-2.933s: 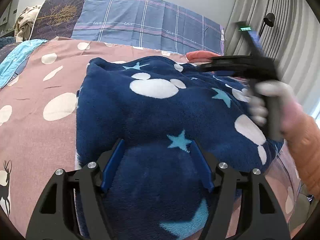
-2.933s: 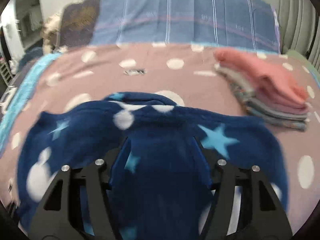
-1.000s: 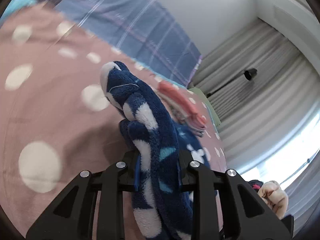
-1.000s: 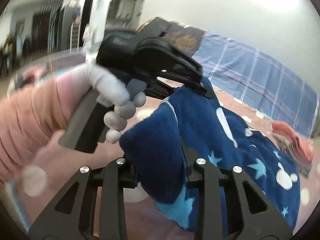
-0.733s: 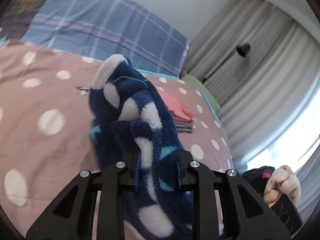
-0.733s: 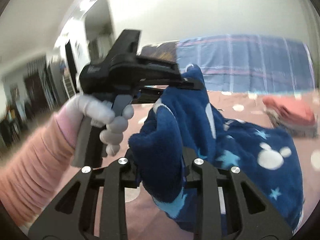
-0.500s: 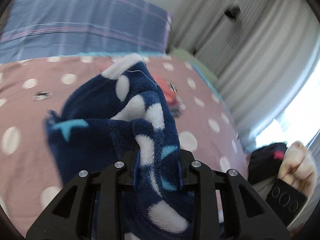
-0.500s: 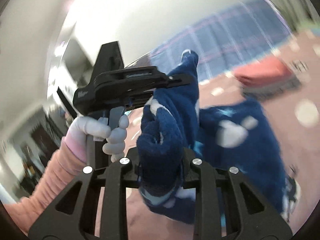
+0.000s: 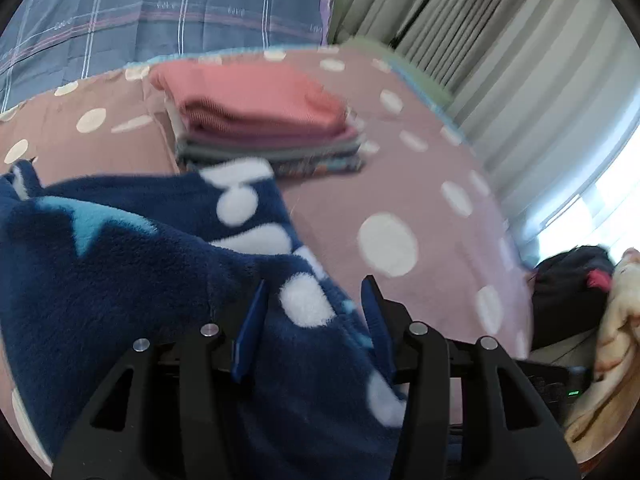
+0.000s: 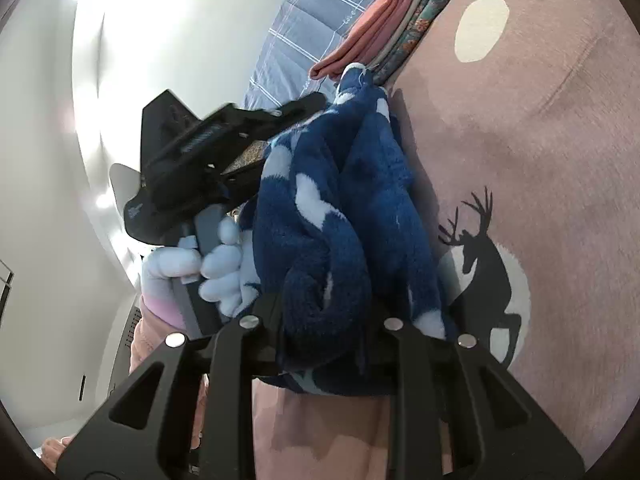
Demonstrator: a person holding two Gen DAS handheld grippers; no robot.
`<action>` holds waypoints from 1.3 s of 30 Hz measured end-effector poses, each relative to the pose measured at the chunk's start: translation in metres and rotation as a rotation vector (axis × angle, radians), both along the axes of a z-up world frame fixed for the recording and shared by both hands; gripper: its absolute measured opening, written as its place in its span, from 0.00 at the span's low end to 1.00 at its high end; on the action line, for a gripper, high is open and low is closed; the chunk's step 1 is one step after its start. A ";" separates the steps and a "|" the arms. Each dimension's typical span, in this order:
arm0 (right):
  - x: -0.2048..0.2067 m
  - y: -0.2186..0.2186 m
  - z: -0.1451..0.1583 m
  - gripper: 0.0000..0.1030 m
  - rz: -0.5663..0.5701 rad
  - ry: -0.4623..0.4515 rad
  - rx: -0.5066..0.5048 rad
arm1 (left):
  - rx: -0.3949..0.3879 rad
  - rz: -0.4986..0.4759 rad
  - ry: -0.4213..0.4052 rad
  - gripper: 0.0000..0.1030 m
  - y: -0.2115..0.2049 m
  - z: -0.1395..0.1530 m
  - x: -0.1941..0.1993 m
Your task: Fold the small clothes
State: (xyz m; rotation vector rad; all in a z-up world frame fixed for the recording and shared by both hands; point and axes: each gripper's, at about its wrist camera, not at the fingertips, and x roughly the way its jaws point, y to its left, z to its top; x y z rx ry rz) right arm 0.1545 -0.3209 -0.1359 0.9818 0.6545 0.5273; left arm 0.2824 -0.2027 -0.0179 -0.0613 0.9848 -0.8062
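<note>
Fleece garment (image 9: 120,272), navy with white spots, filled the lower left of the left wrist view; the left gripper (image 9: 312,300) had just been opening, fleece loose between its jaws. Right gripper (image 10: 324,312) stayed clamped on a bunched fold near the folded stack (image 9: 260,120)

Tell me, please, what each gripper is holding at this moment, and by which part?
The right gripper clamps a bunched fold of the navy fleece garment. The left gripper's jaws have just been opening; the garment's edge lies between them, apparently released.
</note>
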 end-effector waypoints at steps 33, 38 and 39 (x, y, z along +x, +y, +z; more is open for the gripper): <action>-0.050 0.046 0.046 0.23 -0.095 -0.062 -0.596 | 0.245 -0.105 -0.428 0.36 0.078 0.008 -0.120; -0.050 0.044 0.043 0.24 -0.098 -0.055 -0.540 | 0.185 0.036 -0.492 0.60 0.136 0.012 -0.184; -0.045 0.044 0.039 0.24 -0.099 -0.057 -0.537 | 0.204 0.046 -0.483 0.61 0.140 0.004 -0.193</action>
